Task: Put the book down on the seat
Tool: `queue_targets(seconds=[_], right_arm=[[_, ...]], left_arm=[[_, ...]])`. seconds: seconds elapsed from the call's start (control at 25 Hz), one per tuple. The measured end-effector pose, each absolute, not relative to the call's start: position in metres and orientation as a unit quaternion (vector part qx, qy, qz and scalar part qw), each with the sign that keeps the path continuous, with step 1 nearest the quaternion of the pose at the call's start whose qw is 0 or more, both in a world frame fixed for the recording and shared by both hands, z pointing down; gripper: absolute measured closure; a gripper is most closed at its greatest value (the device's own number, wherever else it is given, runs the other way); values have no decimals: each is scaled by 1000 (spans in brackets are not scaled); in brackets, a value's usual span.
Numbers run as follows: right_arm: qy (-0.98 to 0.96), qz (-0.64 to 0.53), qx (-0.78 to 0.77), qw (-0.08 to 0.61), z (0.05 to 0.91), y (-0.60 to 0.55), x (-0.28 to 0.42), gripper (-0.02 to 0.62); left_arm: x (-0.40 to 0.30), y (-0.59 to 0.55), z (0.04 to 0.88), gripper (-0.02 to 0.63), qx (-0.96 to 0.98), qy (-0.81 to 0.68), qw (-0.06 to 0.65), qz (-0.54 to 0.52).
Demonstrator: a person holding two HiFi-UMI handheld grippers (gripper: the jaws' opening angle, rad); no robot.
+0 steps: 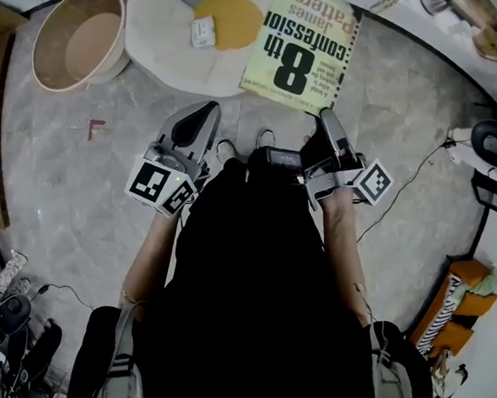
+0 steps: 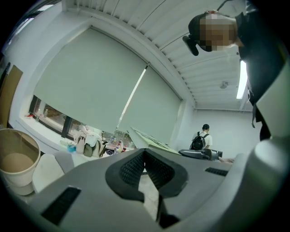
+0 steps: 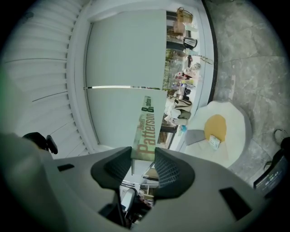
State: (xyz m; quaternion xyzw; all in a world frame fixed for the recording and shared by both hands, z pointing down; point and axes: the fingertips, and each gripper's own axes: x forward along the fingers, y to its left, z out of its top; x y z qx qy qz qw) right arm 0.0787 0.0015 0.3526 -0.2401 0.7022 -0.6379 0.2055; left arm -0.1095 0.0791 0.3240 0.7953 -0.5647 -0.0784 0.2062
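Book (image 1: 304, 44) over the round white seat (image 1: 160, 32)
Right gripper (image 1: 327, 118) clamps the flat, glossy book by its edge; left gripper (image 1: 206, 113) is closed on nothing.

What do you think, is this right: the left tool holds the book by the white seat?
Not quite. The right tool holds the book by the white seat. The right gripper view shows it clamped on the book's spine.

grey floor (image 1: 99, 177) under egg-shaped seat (image 1: 160, 36), round basket (image 1: 88, 42)
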Motion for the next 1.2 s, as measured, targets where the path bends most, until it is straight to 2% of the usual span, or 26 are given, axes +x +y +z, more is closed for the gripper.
queue_targets(seconds=[0.96,1.12,1.2], right_arm=[[720,-640,-191,189,351,-9,83,423],[697,-616,-260,259,314,77,81,423],[691,-609,-277,273,303,110,81,423]], left_arm=[[-93,105,311,595,766,-611,184,-75],[-111,151,274,595,828,-526,185,-54],[-114,175,260,594,842,-505,183,-48]])
